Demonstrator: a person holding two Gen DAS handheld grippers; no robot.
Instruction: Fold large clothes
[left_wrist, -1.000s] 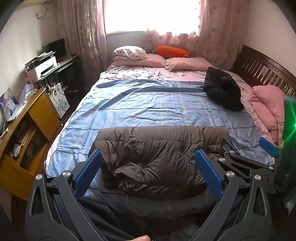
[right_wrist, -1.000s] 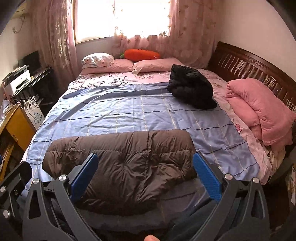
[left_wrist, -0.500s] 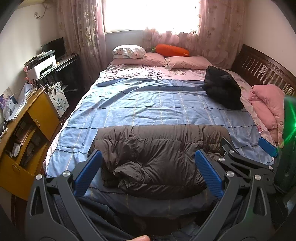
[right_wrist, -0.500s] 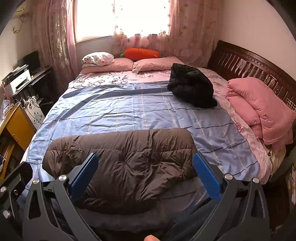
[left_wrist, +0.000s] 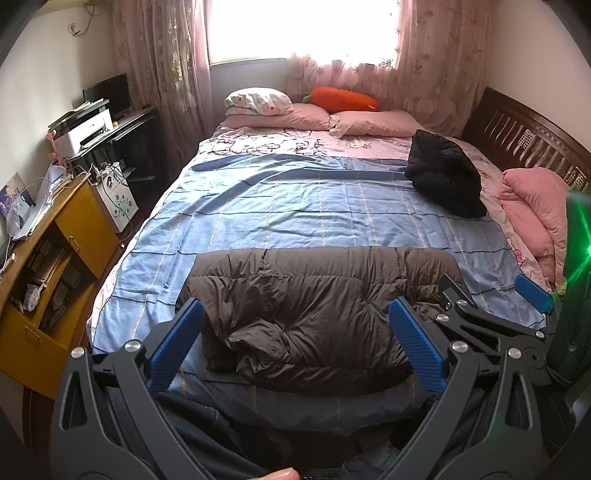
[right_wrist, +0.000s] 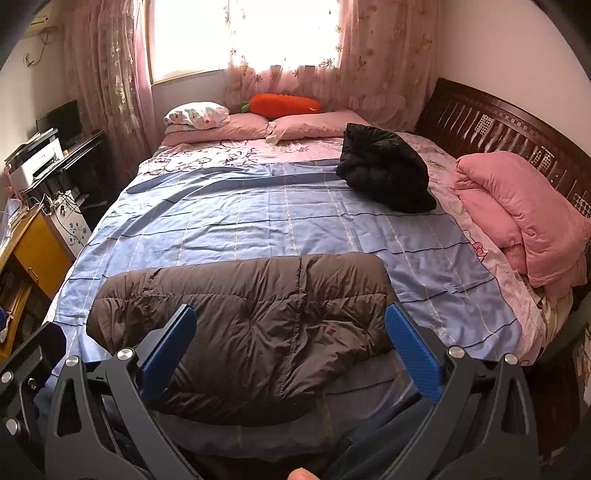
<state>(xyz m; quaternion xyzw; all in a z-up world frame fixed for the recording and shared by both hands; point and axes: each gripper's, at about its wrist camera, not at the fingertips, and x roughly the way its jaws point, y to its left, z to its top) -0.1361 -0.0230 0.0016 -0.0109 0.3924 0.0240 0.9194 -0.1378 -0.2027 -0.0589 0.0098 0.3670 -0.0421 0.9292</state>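
Observation:
A brown puffer jacket (left_wrist: 314, 306) (right_wrist: 255, 321) lies folded into a wide bundle at the near edge of the bed's blue sheet (left_wrist: 295, 214) (right_wrist: 258, 218). My left gripper (left_wrist: 295, 343) hovers open above and in front of the bundle, its blue pads wide apart and holding nothing. My right gripper (right_wrist: 291, 347) is likewise open and empty just before the jacket's near edge. In the left wrist view the right gripper (left_wrist: 491, 295) shows at the jacket's right end. A black jacket (left_wrist: 443, 177) (right_wrist: 384, 173) sits bunched at the far right of the bed.
Pink pillows (left_wrist: 314, 118) and an orange carrot cushion (right_wrist: 284, 104) line the window end. A pink quilt (right_wrist: 524, 218) is piled by the dark wooden headboard (right_wrist: 517, 129) on the right. A yellow cabinet (left_wrist: 48, 258) and a desk with a printer (left_wrist: 88, 133) stand left.
Both grippers have drawn back and risen slightly from the brown jacket, which looks a little farther away. They stay open; the jacket has not moved.

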